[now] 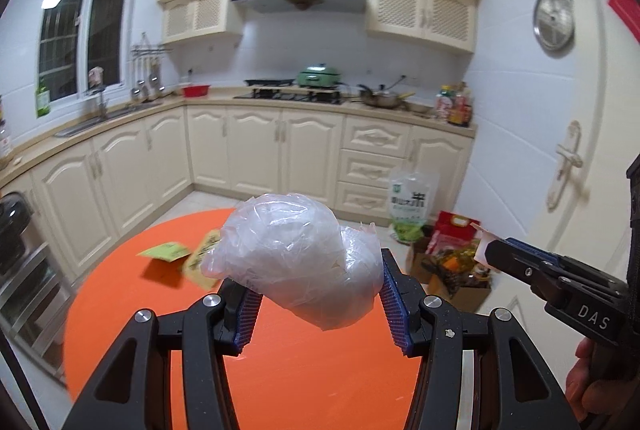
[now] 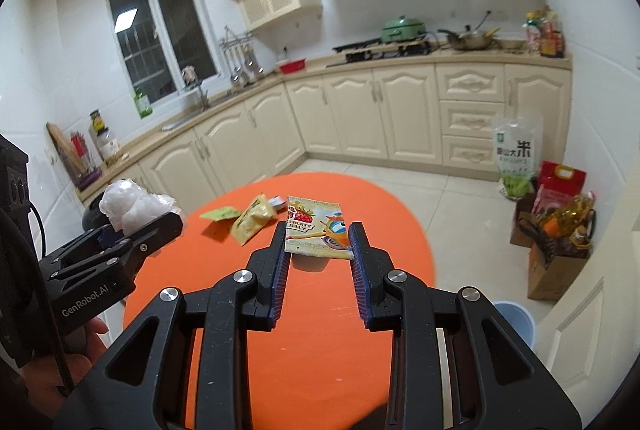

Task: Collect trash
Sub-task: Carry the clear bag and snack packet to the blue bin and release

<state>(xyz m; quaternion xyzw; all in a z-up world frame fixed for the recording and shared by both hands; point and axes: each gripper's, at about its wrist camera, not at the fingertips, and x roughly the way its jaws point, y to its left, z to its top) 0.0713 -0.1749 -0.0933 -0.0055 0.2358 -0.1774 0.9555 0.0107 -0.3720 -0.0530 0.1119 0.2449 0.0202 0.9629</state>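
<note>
- My left gripper [image 1: 320,304] has its jaws pinching a crumpled clear plastic bag [image 1: 296,262], lifted clear above the orange round worktop [image 1: 312,382].
- My right gripper [image 2: 318,274] has its jaws closed in on the side edges of a "Fruity Jelly" wrapper [image 2: 316,228], which looks raised off the worktop, its shadow lying beneath it.
- Two pieces of trash remain on the far-left part of the worktop: a green packet [image 2: 219,214] and a yellow packet [image 2: 254,218], just beside each other.
- I judge the step in hand as carrying: both grippers are loaded and need a bin.
- A light blue bucket [image 2: 516,318] stands on the floor near right of the worktop; I take it for the bin, though I cannot see inside.
- Next move calls for swinging the right gripper over that rim before releasing, then the left; thin film may cling to the pads.
</note>
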